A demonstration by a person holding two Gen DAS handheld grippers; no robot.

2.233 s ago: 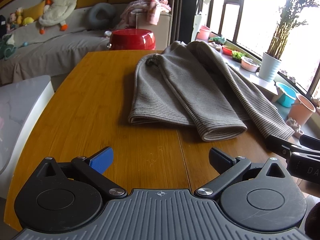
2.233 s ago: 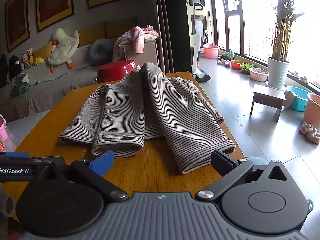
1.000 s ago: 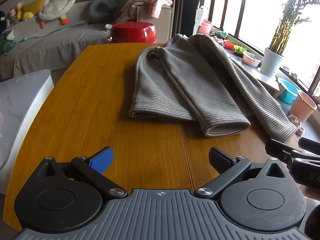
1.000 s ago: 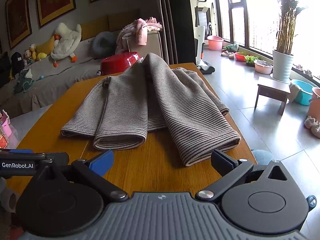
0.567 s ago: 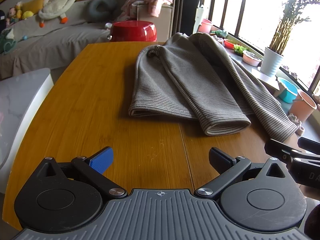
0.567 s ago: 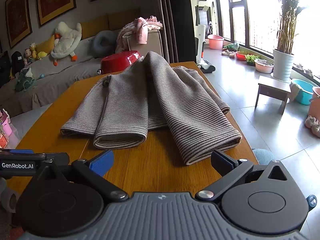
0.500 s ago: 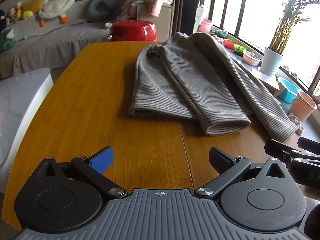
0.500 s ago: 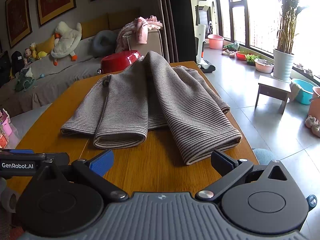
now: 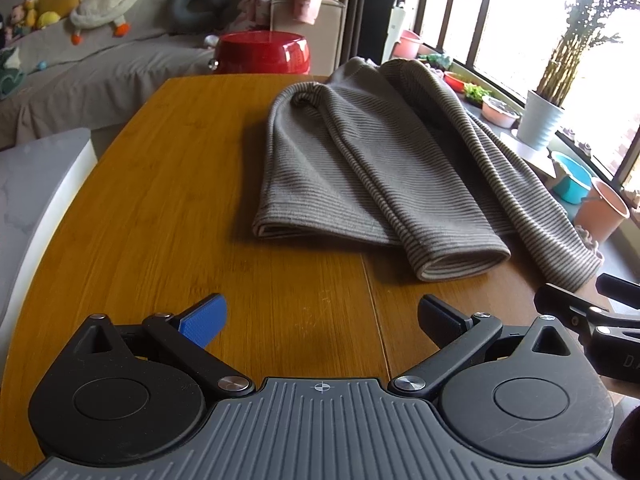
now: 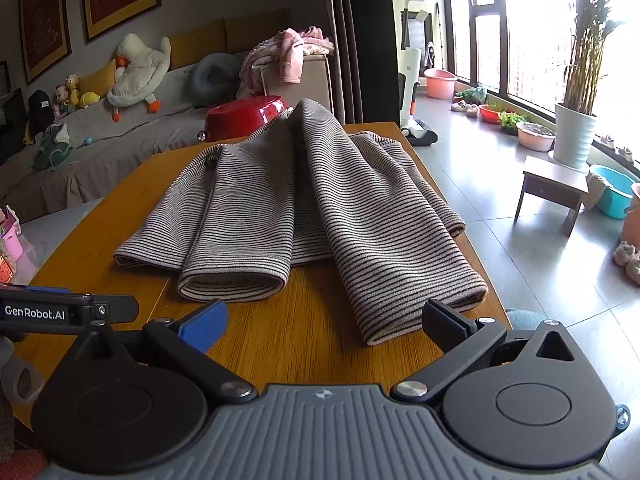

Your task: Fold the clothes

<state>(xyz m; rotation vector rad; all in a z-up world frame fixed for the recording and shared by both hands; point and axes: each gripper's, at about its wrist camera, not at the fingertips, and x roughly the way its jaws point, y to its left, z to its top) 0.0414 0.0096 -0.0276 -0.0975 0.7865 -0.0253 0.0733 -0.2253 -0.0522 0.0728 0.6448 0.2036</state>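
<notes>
Little has moved since the earlier frames: both cameras have crept a touch closer to the garment, and nothing on the table has shifted. Both grippers are held low over the near edge of the wooden table (image 9: 168,184), with their jaws spread wide and nothing between them. On the left gripper (image 9: 320,316) a blue pad faces a black one across bare wood. The right gripper (image 10: 325,318) sits the same way, its black finger (image 10: 444,318) just short of the nearest sleeve end; whether it touches the cloth cannot be told.

A striped grey-brown sweater (image 9: 360,152) lies flat on the far half of the table, toward the right edge, with both sleeves folded inward over the body so that their cuffs point at the grippers. One sleeve cuff (image 10: 236,280) lies nearer the middle; the other sleeve (image 10: 404,264) runs close to the table's right edge. In the left view the right gripper's dark fingertips show at the far right, just beyond the sweater's hem.

Behind the table stand a red tub (image 9: 262,52), a grey sofa (image 9: 100,68) with a white stuffed duck (image 10: 138,66), and a potted plant (image 10: 576,132) by the window
</notes>
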